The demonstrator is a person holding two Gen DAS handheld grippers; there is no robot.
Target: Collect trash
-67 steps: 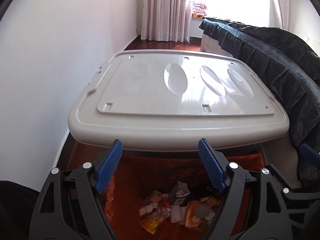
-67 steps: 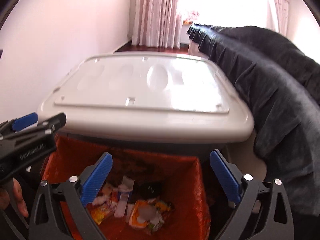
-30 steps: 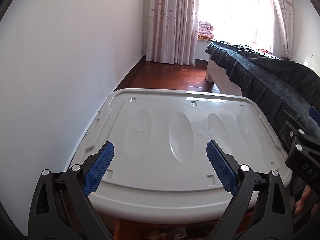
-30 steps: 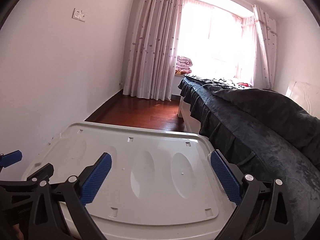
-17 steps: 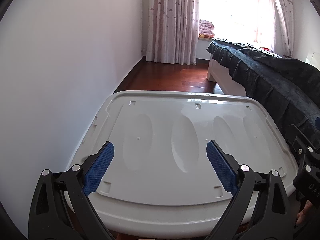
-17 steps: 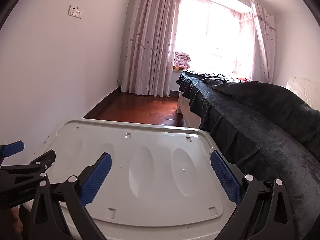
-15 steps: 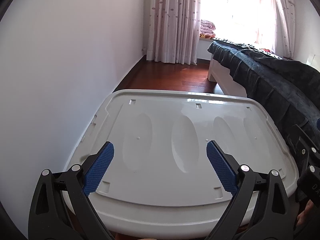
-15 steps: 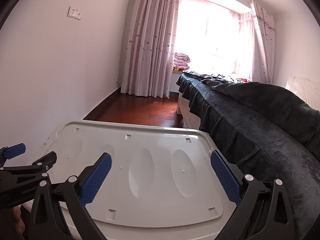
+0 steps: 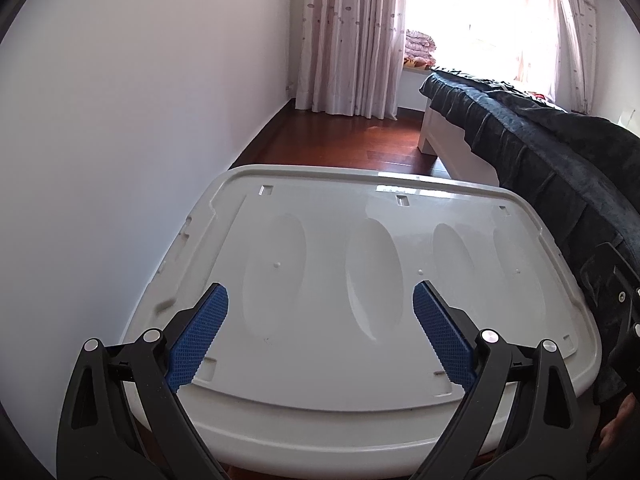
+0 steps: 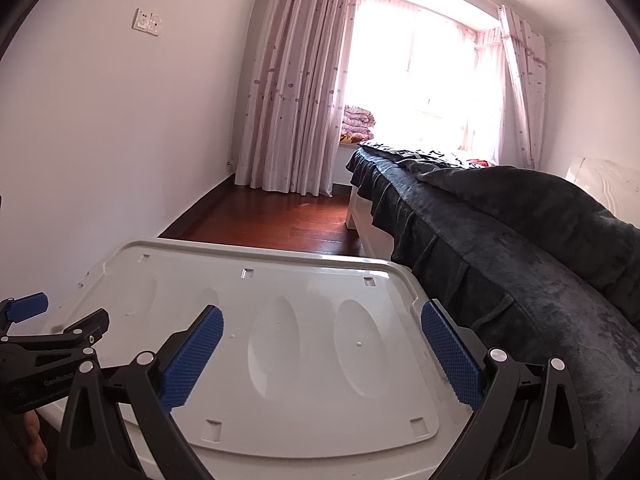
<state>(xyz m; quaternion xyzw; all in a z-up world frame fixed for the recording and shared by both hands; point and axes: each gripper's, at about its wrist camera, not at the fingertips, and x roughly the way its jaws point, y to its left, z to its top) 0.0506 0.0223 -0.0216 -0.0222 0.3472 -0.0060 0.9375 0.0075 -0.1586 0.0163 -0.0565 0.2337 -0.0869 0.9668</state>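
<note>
Along the left runs one white wall (image 10: 100, 140), carrying one double switch plate (image 10: 147, 22) high up. Below it sits one pale plastic storage-box lid (image 9: 352, 280), flat and level, moulded with four shallow oval hollows side by side; it serves here as the worktop, and its surface carries nothing. No trash shows in either view, so I cannot tell where it lies.

Two tools hover just above the near edge of that lid. The left tool (image 9: 320, 312) has its two blue-padded fingers (image 9: 198, 338) spread wide apart, with nothing between them and nothing touched. The right tool (image 10: 322, 334) stands just beside it, its own blue pads equally wide apart and empty. From the right wrist view the left tool's black frame shows at the lower left edge, with part of a hand (image 10: 34, 440) under it.

Beyond the lid lies a strip of red-brown wooden floor (image 10: 272, 216), then one pair of pink spotted curtains (image 10: 296, 80) framing one bright window (image 10: 424, 72), with one stack of folded quilts (image 10: 358, 120) on the sill. On the right stretches one bed (image 10: 520, 240) under a dark plush cover, close beside the lid's right edge.
</note>
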